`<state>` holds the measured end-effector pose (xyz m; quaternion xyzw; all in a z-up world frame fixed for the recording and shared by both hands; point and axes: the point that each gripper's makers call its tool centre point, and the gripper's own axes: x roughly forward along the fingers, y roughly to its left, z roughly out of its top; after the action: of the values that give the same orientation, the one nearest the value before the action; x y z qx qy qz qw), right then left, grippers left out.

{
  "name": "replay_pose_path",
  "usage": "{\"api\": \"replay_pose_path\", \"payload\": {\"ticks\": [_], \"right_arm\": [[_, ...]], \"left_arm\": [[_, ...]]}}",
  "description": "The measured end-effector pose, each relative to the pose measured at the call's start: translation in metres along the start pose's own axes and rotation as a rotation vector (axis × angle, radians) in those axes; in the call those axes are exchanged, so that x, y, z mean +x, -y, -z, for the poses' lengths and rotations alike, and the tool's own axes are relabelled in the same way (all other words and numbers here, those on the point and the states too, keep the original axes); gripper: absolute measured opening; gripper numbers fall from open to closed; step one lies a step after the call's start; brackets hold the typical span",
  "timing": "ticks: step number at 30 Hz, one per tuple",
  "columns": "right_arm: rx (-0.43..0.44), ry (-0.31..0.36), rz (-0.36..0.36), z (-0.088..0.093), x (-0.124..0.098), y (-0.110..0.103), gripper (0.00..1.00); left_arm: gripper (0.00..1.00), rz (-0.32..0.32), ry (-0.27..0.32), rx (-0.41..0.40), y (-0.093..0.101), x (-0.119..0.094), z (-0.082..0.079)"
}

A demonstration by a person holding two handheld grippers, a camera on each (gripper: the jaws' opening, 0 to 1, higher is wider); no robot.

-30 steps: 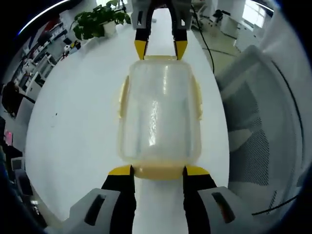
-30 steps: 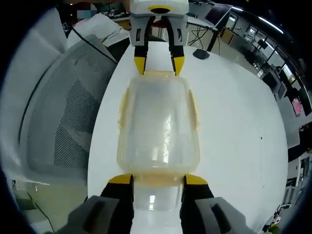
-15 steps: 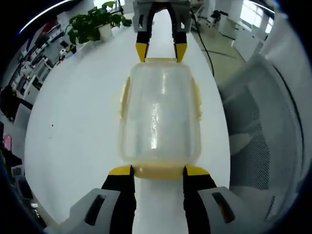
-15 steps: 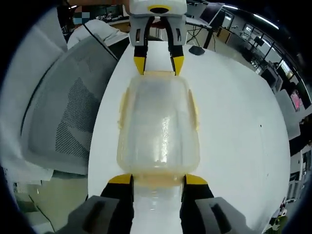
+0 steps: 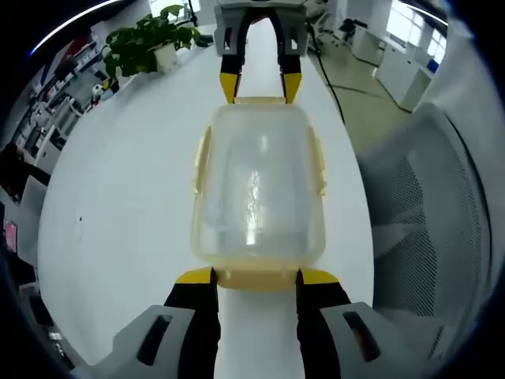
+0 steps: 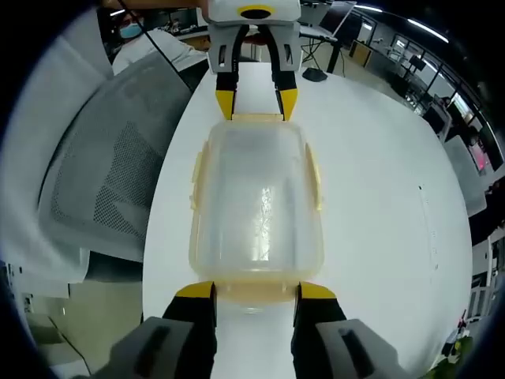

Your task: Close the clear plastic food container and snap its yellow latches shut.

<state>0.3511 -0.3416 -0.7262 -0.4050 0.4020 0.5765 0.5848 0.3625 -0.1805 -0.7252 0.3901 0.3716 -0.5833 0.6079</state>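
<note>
Both the left gripper and right gripper stand released, straddling opposite end latches of the lidded container. Latching seems underway. Next, likely press each end latch down.

Bright, even indoor light, both views sharp at centre.
Glare streaks run down the clear container lid; the white table looks nearly washed out, and fisheye bending perhaps softens its far edges.

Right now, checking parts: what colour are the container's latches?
Pale yellow latches, clearest in the left gripper view.
</note>
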Motion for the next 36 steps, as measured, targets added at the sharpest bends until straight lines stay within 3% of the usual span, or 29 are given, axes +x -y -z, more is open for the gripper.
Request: {"api": "replay_pose_path", "payload": {"ticks": [11,36], "right_arm": [[0.013,0.008,-0.007,0.014,-0.002,-0.001,0.34],[0.023,0.013,-0.024,0.031,0.007,0.0,0.35]], "left_arm": [[0.35,0.012,0.009,0.003,0.001,0.007,-0.012],[0.35,0.018,0.022,0.001,0.001,0.019,-0.02]]}}
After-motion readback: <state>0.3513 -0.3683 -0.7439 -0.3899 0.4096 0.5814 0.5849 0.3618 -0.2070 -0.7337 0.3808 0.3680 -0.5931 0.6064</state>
